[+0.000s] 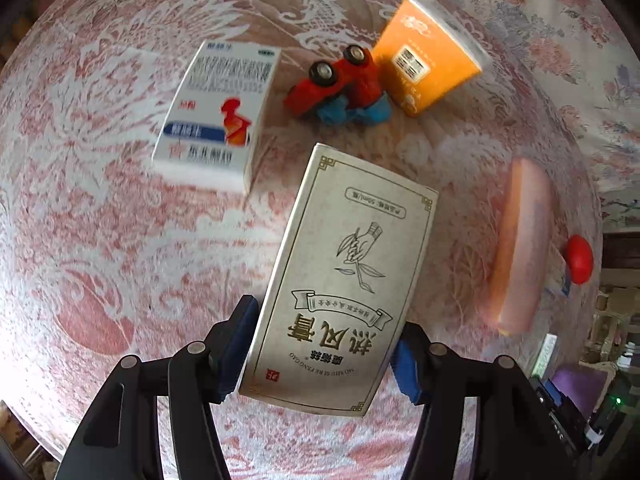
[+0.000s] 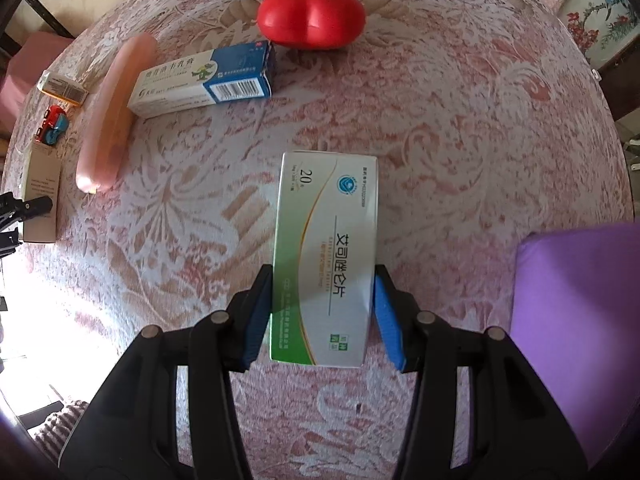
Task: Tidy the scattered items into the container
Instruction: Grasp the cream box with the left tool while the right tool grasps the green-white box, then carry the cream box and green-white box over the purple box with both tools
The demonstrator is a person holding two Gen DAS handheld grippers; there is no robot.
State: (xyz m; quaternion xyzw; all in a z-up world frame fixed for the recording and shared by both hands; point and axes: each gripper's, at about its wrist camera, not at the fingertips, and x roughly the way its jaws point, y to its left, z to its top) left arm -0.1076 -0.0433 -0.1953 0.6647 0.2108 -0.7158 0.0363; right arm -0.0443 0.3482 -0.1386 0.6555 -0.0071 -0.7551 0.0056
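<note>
My left gripper is shut on a beige box with gold print, held above the table. Beyond it lie a white and blue medicine box, a red and blue toy car on its side, and an orange box. My right gripper is shut on a green and white medicine box. The pink shallow container lies at the left of the right wrist view and shows blurred in the left wrist view. A white and blue tube box and a red heart-shaped object lie beyond.
The round table has a pink and white lace cloth. A purple cushion sits at the right edge. The left gripper with its beige box shows at the far left of the right wrist view.
</note>
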